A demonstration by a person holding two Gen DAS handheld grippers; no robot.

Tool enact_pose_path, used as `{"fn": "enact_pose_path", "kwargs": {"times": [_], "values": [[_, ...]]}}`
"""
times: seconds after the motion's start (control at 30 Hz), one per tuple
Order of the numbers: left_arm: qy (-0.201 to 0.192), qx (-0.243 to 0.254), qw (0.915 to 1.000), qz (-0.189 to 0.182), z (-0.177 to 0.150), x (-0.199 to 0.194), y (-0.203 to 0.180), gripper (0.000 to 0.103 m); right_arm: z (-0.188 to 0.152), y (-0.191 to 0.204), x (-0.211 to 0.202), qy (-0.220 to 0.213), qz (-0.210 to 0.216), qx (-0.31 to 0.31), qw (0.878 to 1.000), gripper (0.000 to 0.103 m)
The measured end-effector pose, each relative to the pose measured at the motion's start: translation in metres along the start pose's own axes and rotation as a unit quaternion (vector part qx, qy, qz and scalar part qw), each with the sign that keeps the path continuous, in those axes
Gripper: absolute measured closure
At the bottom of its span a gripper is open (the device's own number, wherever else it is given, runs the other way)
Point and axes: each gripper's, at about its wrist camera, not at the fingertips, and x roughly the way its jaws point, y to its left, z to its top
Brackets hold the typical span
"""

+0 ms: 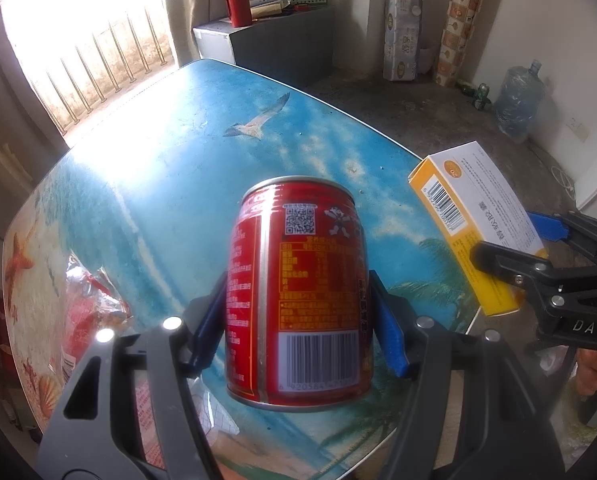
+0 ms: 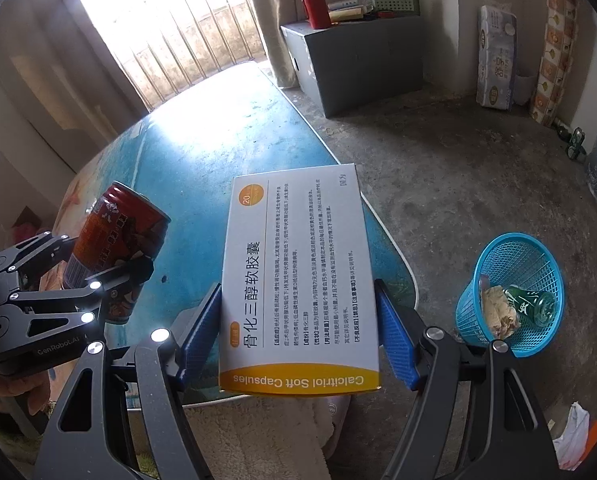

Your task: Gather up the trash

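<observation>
My left gripper [image 1: 298, 320] is shut on a red drink can [image 1: 298, 288] and holds it above the blue beach-print table [image 1: 170, 168]. My right gripper [image 2: 298, 336] is shut on a white and yellow medicine box [image 2: 298, 280], held above the table's right edge. The can [image 2: 118, 252] and the left gripper [image 2: 110, 280] show at the left of the right wrist view. The box [image 1: 474, 224] and the right gripper [image 1: 538, 256] show at the right of the left wrist view. A blue mesh waste basket [image 2: 510, 280] stands on the floor to the right, with a green bottle [image 2: 534, 304] and crumpled paper inside.
A crinkled red and clear wrapper [image 1: 86, 312] lies on the table's left part. A grey cabinet [image 2: 358, 64] with a red flask [image 2: 314, 6] stands at the back. Tissue packs [image 2: 494, 60] and a water jug [image 1: 518, 100] stand by the wall. A white towel [image 2: 258, 436] lies below the box.
</observation>
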Motion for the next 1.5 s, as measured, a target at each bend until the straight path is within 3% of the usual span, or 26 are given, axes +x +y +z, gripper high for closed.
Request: {"fn": "enact_pose_path", "kwargs": {"times": [0.33, 0.83, 1.0, 1.2, 1.37, 1.5], "values": [[-0.012, 0.008, 0.9999, 0.007, 0.012, -0.01, -0.006, 0.041, -0.006, -0.021, -0.016, -0.024, 0.008, 0.029, 0.999, 0.032], [-0.033, 0.052, 0.9981, -0.005, 0.026, -0.03, -0.062, 0.041, -0.02, -0.052, -0.046, -0.056, 0.019, 0.062, 0.996, 0.032], [-0.045, 0.08, 0.9952, -0.033, 0.04, -0.036, -0.093, 0.041, -0.029, -0.078, -0.062, -0.069, -0.001, 0.082, 0.994, 0.032], [-0.044, 0.113, 0.9894, -0.08, 0.066, -0.034, -0.138, 0.041, -0.045, -0.138, -0.089, -0.094, -0.045, 0.136, 0.985, 0.032], [-0.022, 0.13, 0.9829, -0.128, 0.088, -0.017, -0.18, 0.041, -0.067, -0.201, -0.102, -0.094, -0.08, 0.194, 0.973, 0.032], [0.018, 0.13, 0.9773, -0.166, 0.106, 0.015, -0.216, 0.041, -0.083, -0.249, -0.102, -0.085, -0.093, 0.242, 0.962, 0.032]]}}
